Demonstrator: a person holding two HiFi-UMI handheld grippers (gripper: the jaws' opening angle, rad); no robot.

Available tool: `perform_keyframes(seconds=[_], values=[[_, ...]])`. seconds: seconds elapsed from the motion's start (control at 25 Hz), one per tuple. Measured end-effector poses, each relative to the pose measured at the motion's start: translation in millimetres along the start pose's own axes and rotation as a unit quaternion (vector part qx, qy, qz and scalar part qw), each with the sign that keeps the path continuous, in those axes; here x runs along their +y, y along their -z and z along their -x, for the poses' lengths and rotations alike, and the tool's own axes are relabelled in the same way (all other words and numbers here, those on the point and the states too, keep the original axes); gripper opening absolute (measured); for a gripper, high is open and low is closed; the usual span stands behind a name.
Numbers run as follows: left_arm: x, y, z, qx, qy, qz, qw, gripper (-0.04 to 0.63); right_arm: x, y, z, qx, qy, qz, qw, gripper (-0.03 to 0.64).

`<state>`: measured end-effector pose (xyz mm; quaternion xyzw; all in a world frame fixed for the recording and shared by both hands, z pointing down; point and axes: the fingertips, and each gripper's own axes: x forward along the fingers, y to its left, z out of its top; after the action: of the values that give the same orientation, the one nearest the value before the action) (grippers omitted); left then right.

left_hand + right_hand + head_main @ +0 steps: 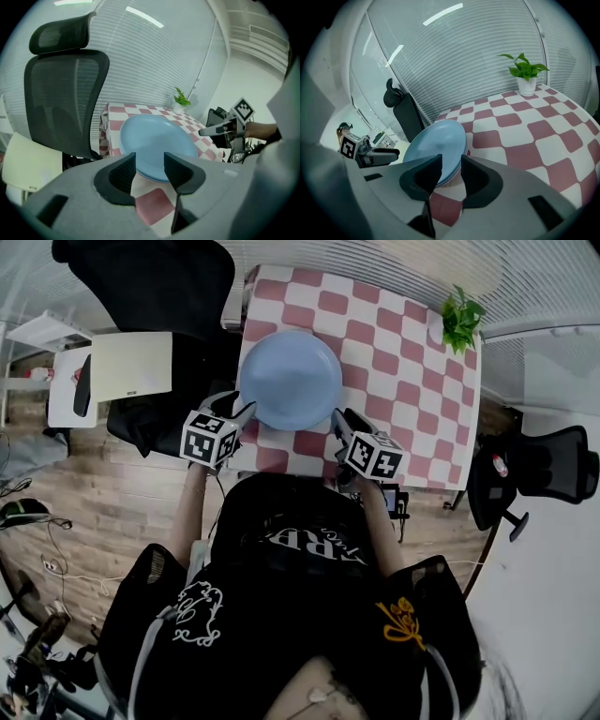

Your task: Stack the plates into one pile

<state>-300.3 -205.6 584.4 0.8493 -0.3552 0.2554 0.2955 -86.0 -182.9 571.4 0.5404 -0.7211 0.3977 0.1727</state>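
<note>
Both claws: left gripper and right gripper stand open and empty, flanking the blue plates.
Pile: stacked on checkered table, near edge.
Your move: likely just square the rims gently; don't lift.

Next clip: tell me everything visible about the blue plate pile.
The blue plate pile is round, smooth and pale blue, with a shallow raised rim. Side on, at least two nested rims show, evenly stacked. It lies flat on the checked table, toward its left edge. The left gripper and right gripper flank its near edge, jaws apart, not gripping it.
</note>
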Motion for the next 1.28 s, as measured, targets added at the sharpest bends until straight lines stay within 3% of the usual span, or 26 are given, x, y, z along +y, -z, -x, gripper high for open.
perform_keyframes(seconds=[0.32, 0.72, 0.96, 1.28], values=[[-53, -39, 10, -0.062, 0.028, -0.038, 0.9969, 0.195, 17, -16, 19, -0.038, -0.025, 0.072, 0.996, 0.111], [-173, -62, 40, -0.152, 0.056, -0.056, 0.9852, 0.184, 14, -7, 105, -0.095, -0.081, 0.104, 0.987, 0.061], [-245, -40, 50, -0.178, 0.039, -0.06, 0.9813, 0.134, -3, 28, 161, -0.107, -0.105, 0.126, 0.981, 0.049], [-307, 6, 69, -0.169, 0.014, -0.07, 0.983, 0.121, -1, 83, 208, -0.098, -0.143, 0.193, 0.966, 0.048]])
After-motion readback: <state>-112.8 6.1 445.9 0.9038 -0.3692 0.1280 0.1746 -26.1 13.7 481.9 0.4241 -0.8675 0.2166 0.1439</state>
